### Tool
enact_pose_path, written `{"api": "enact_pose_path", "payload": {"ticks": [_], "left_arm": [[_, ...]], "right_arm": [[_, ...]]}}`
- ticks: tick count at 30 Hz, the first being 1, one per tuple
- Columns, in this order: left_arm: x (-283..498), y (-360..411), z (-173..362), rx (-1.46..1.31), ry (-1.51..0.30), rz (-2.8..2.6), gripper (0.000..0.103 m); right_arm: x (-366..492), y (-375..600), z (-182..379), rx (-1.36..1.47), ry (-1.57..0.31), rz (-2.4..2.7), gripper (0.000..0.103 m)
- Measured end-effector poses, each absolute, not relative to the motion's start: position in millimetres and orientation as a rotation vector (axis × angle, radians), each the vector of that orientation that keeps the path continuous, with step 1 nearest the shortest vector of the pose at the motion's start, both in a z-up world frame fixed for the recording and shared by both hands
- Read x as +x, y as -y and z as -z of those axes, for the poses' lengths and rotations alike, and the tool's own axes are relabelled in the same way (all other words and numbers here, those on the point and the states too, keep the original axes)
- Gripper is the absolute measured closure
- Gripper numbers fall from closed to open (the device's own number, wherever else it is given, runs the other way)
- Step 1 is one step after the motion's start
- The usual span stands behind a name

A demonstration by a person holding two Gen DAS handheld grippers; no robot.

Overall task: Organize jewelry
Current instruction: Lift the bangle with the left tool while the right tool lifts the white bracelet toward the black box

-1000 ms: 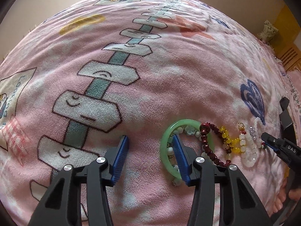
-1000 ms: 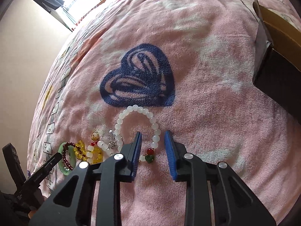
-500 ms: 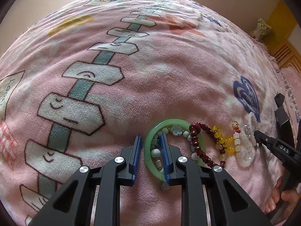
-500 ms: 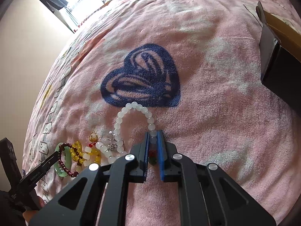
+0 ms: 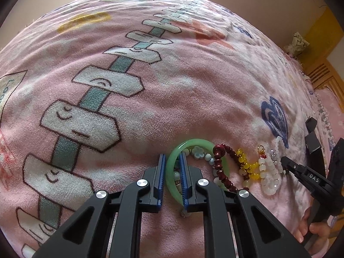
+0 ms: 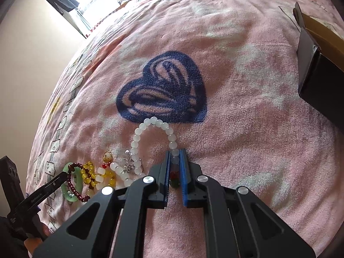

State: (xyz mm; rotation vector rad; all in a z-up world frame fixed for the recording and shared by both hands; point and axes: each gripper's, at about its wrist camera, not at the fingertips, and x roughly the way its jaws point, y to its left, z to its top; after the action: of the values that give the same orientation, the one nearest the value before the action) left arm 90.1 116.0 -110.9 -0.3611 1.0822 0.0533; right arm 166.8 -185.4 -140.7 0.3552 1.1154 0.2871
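Note:
Several bracelets lie in a row on a pink blanket. My left gripper (image 5: 172, 159) is shut on the rim of the green jade bangle (image 5: 194, 143), which rests on the blanket. Beside it lie a dark red bead bracelet (image 5: 223, 167), a yellow bead bracelet (image 5: 247, 165) and a white bead pile (image 5: 268, 172). My right gripper (image 6: 175, 157) is shut on the white bead bracelet (image 6: 150, 122), gripping its near end by a red and green bead. The bangle (image 6: 73, 182) also shows at the left of the right wrist view.
A dark open cardboard box (image 6: 318, 64) stands at the right edge of the right wrist view. A blue heart print (image 6: 163, 90) lies just beyond the white bracelet. The right gripper's body (image 5: 309, 178) shows at the right of the left wrist view.
Both grippers have closed. The left one moved right and clamped the green bangle's rim. The right one moved forward and clamped the white bead bracelet.

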Motion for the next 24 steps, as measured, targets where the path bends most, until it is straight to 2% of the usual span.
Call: {"api": "enact_pose_path", "payload": {"ticks": [17,24], "left_arm": [[84.7,-118.8,103.1,-0.396,-1.042,-0.037,0.090],[83.2,-117.0,93.7,-0.401,-1.005,-0.036,0.091]], "right_arm": [[166.8,184.0,139.6,0.348,-1.118,-0.283,0.094],[162.0,177.6,129.5,0.309,-1.065,-0.287,0.094]]}}
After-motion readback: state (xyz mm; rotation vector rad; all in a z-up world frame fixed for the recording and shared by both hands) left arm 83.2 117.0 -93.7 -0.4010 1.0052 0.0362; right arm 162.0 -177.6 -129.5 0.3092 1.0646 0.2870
